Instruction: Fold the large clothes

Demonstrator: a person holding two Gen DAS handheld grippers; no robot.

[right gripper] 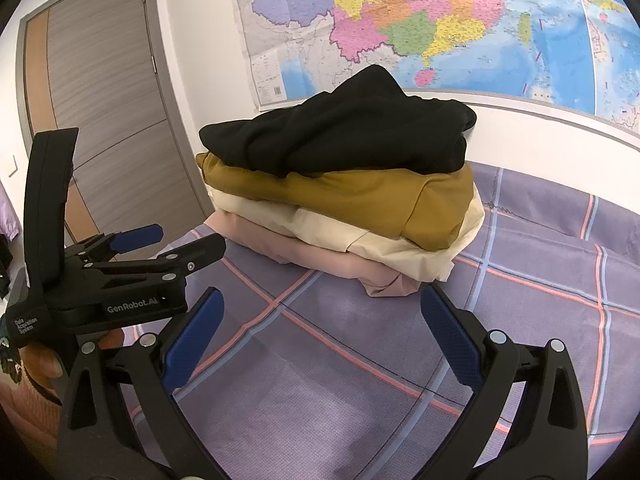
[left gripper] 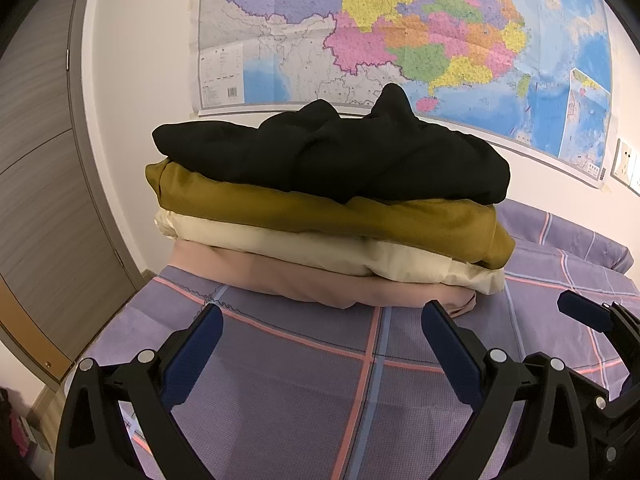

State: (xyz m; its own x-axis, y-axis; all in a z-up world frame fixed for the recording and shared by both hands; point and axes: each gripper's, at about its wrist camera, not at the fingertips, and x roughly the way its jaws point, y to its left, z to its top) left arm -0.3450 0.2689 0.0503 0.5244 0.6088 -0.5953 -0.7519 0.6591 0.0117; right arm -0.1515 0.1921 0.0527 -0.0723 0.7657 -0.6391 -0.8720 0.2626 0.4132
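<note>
A stack of folded clothes lies on the bed: a black garment (left gripper: pixel 336 156) on top, an ochre one (left gripper: pixel 320 216) under it, then a cream one (left gripper: pixel 280 250) and a pink one (left gripper: pixel 280 280) at the bottom. The stack also shows in the right wrist view, black garment (right gripper: pixel 344 136) on top. My left gripper (left gripper: pixel 322 326) is open and empty, just in front of the stack. My right gripper (right gripper: pixel 320 312) is open and empty, in front of the stack's near corner. The left gripper (right gripper: pixel 180 244) shows at the left of the right wrist view.
The bed has a purple plaid sheet (left gripper: pixel 304 392). A large coloured map (left gripper: pixel 400 32) hangs on the white wall behind the stack. A grey wooden door (right gripper: pixel 112 128) stands to the left. Wall sockets (left gripper: pixel 628 166) are at the far right.
</note>
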